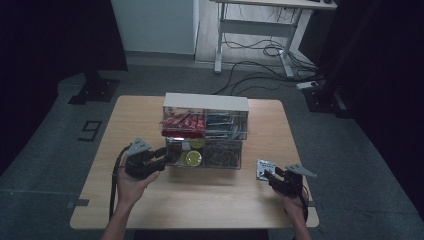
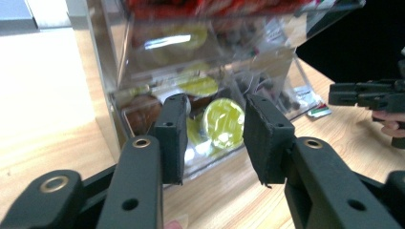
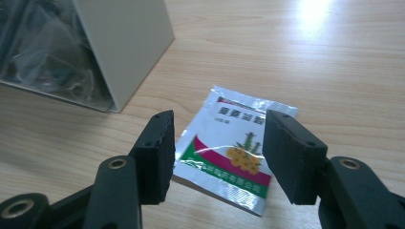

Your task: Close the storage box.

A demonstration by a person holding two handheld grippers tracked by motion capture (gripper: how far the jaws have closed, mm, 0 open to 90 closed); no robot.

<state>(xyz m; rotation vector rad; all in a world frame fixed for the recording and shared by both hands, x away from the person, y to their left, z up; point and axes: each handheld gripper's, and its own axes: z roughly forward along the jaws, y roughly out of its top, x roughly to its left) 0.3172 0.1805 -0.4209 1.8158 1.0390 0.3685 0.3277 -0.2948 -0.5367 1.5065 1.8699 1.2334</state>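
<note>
Right gripper (image 3: 217,157) view reveals sachet (image 3: 234,148) print.

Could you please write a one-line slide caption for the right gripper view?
Open right gripper poised over a foil sachet lying flat on the wooden table.

Both forearms reach in from the near edge of the wooden table (image 1: 200,200). The left black two-jaw gripper (image 1: 161,155) and the right black two-jaw gripper (image 1: 266,174) hold their jaws apart, gripping nothing.
</note>
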